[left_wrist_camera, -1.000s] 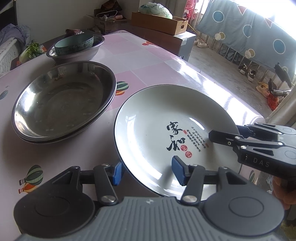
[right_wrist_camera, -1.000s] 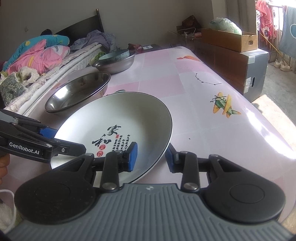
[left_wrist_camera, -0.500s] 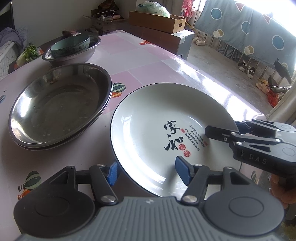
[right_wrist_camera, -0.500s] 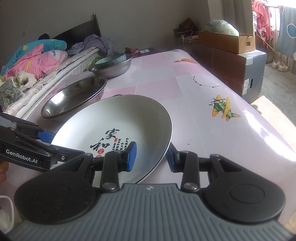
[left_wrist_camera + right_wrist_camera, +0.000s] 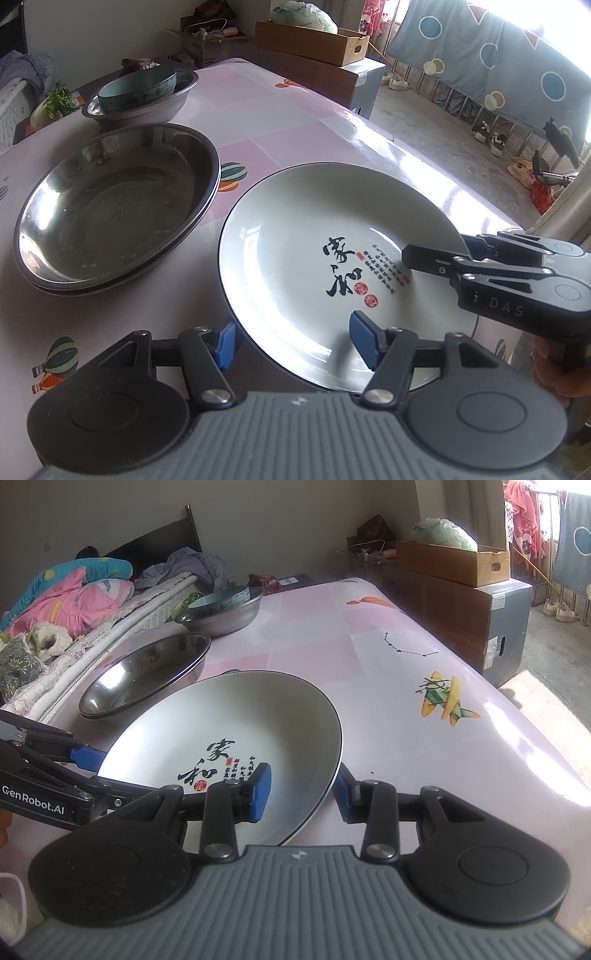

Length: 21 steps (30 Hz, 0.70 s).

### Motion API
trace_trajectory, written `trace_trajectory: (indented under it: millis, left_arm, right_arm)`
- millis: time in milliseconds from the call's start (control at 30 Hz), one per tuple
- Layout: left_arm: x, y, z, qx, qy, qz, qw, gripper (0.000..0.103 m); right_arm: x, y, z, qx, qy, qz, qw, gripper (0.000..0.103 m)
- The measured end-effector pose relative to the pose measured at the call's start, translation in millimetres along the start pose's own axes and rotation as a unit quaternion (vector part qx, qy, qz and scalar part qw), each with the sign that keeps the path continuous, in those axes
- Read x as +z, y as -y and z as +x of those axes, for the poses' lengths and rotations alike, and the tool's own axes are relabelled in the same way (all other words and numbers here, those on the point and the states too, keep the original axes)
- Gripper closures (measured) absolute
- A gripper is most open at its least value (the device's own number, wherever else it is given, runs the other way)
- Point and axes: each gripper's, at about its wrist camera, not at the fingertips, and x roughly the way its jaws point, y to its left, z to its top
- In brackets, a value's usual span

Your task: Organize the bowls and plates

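Note:
A white plate (image 5: 295,251) with black calligraphy lies at the near end of the pink table (image 5: 295,122), one side tilted up. My left gripper (image 5: 294,343) straddles its near rim. One blue pad is outside the rim and the other hangs over the inner face, with a gap showing, so it is open. My right gripper (image 5: 301,792) is shut on the opposite rim of the white plate (image 5: 229,716), one pad on the inner slope and one under the edge. Stacked steel plates (image 5: 110,206) lie to the left. Behind them a teal bowl (image 5: 140,88) sits inside a steel bowl (image 5: 155,110).
A bed with bedding (image 5: 66,598) runs along the table's left side. A cardboard box (image 5: 454,561) sits on a cabinet past the far right corner. The table's right edge (image 5: 443,177) drops to the floor. A hand (image 5: 557,373) shows at the right gripper.
The left gripper's pads have spread wider around the plate rim. The right gripper's hold on the plate looks the same, and the other dishes have not moved.

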Motion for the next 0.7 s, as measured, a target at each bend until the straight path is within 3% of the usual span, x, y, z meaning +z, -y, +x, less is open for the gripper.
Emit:
trace_trajectory:
  millis: [367, 700]
  left_arm:
    - [1, 2, 2, 0.008, 0.009, 0.002, 0.9999, 0.038]
    - [3, -2, 0, 0.01, 0.01, -0.008, 0.9999, 0.043]
  right_arm:
    - [-2, -6, 3, -0.008, 0.006, -0.011, 1.0, 0.058]
    - [-1, -13, 2, -0.025, 0.007, -0.02, 0.999, 0.058]
